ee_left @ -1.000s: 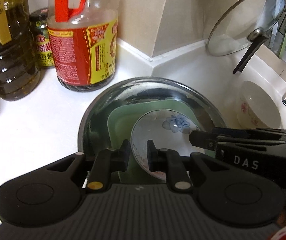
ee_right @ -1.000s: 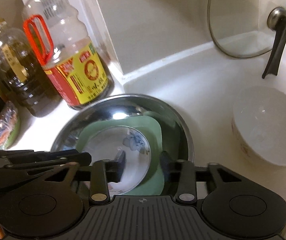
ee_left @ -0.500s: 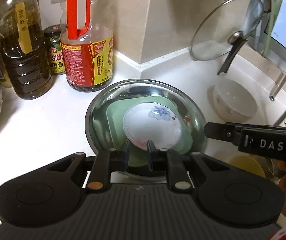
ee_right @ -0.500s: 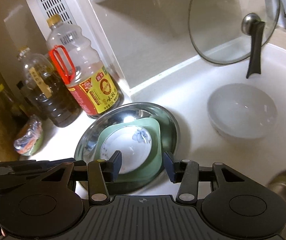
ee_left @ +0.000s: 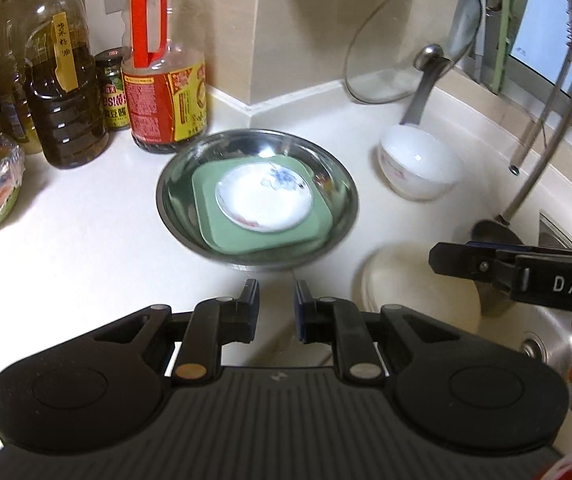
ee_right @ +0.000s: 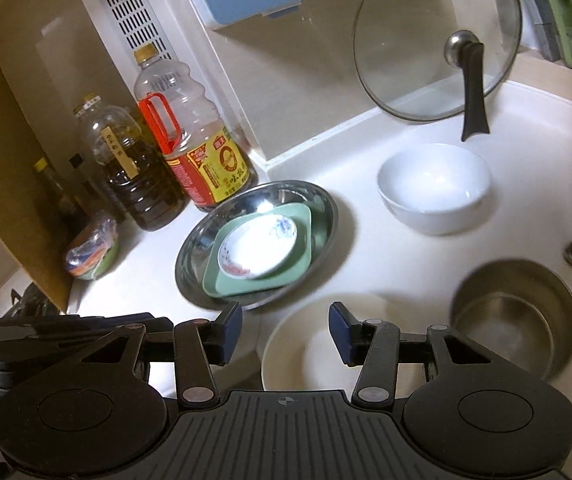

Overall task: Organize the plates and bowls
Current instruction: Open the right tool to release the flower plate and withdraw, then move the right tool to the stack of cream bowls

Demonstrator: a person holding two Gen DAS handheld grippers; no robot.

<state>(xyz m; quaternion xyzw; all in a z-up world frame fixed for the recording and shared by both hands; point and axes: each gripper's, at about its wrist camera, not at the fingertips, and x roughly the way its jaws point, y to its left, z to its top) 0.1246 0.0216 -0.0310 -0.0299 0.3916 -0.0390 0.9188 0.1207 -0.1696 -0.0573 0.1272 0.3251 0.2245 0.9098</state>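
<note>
Oil bottles (ee_left: 62, 80) line the wall beside a sauce jar (ee_left: 113, 90) (green-lidded); a glass lid (ee_right: 438, 40) leans upright.

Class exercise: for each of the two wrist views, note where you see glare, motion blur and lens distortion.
Left wrist view: glare on the steel dish, blurred edges on the white bowl, counter bowed by the fisheye. Right wrist view: bright glare washes out the small painted dish, the steel pot is smeared, dark vignette in the corners.

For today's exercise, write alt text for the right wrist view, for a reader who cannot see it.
A small painted dish sits on a green square plate inside a steel pan on a white counter. The right tongs hang open and empty in front, above a cream plate, with a white bowl to the right.
</note>
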